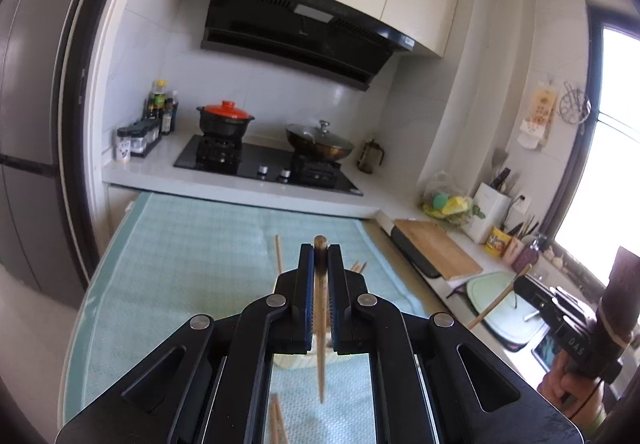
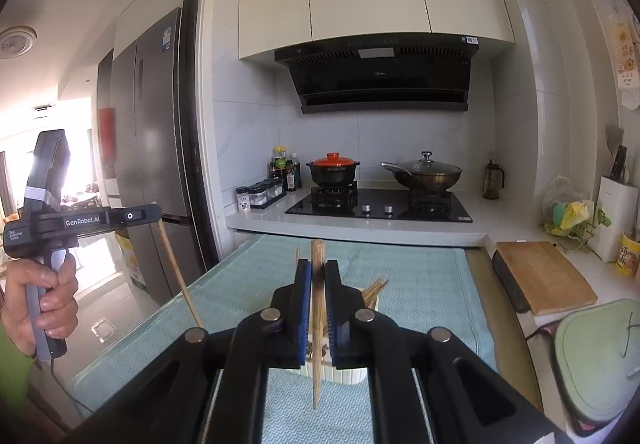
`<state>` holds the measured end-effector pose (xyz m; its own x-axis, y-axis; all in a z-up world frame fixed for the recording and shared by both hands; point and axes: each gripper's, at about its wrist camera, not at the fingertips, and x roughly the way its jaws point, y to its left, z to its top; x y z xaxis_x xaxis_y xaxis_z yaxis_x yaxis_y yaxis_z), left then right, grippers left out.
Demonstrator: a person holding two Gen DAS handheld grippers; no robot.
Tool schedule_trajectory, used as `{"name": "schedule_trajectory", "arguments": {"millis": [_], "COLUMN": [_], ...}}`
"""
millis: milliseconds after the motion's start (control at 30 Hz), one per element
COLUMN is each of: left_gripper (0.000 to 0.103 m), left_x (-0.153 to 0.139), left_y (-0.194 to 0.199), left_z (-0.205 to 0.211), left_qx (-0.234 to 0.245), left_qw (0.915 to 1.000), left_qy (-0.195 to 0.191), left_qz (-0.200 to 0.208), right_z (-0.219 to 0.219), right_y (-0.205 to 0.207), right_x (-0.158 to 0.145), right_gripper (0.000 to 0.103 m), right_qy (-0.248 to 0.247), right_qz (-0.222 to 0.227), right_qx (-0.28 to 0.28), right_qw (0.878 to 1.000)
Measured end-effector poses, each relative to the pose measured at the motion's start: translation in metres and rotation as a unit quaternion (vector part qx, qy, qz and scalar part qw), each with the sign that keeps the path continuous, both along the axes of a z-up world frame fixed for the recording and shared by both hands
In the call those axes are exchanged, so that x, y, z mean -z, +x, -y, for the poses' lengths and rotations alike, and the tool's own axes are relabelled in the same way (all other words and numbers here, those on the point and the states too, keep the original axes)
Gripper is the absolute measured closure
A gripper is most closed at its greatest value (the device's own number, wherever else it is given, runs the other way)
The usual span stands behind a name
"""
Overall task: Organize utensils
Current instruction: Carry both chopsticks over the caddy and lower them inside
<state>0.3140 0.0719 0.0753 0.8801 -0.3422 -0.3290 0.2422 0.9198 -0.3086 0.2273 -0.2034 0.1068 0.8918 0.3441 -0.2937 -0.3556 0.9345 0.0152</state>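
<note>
Left claw (image 1: 320, 256): pinching one wooden chopstick (image 1: 319, 324), tip hanging over the green mat (image 1: 180, 244).
Holder (image 2: 344, 372): white, below both claws, other chopsticks standing in it.
Right claw (image 2: 318, 272): pinching a second chopstick (image 2: 317, 324).
Advice: lower each tip-first, upright, into the holder before spreading.

Home kitchen – gas hob (image 2: 378, 206), range hood (image 2: 380, 78), fridge (image 2: 156, 148)

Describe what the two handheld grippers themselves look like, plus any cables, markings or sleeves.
Both are black linkage grippers with round silver pivot pins and blue finger pads. The left gripper has a body with white "GenRobot.AI" lettering, a grey pistol handle, a white band on its upright top and a black cable trailing down. The right gripper shows white "DAS" lettering. A green sleeve edges the left wrist.
</note>
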Motion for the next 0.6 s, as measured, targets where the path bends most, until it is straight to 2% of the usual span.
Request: {"name": "schedule_trajectory", "arguments": {"millis": [167,267,433,600], "left_gripper": [0.099,0.099,0.099,0.099], "left_x": [-0.028,-0.031,-0.01,0.026], "left_y": [0.028,0.053,0.101,0.138], "left_z": [0.01,0.02,0.039,0.058], "left_qx": [-0.016,-0.025,-0.019,-0.013], "left_qw": [0.9994,0.999,0.9995,0.997], "left_qy": [0.003,0.015,0.024,0.047], "left_qz": [0.032,0.033,-0.012,-0.06], "right_z": [-0.01,-0.017,-0.027,-0.035], "right_y": [0.027,0.05,0.096,0.143], "right_x": [-0.029,-0.038,-0.029,0.008], "right_gripper": [0.096,0.096,0.096,0.096], "right_qy": [-0.011,-0.017,-0.013,-0.009], "right_qz": [0.036,0.045,0.021,-0.028], "right_qx": [0.006,0.013,0.001,-0.014], "right_qw": [0.999,0.999,1.0,0.999]}}
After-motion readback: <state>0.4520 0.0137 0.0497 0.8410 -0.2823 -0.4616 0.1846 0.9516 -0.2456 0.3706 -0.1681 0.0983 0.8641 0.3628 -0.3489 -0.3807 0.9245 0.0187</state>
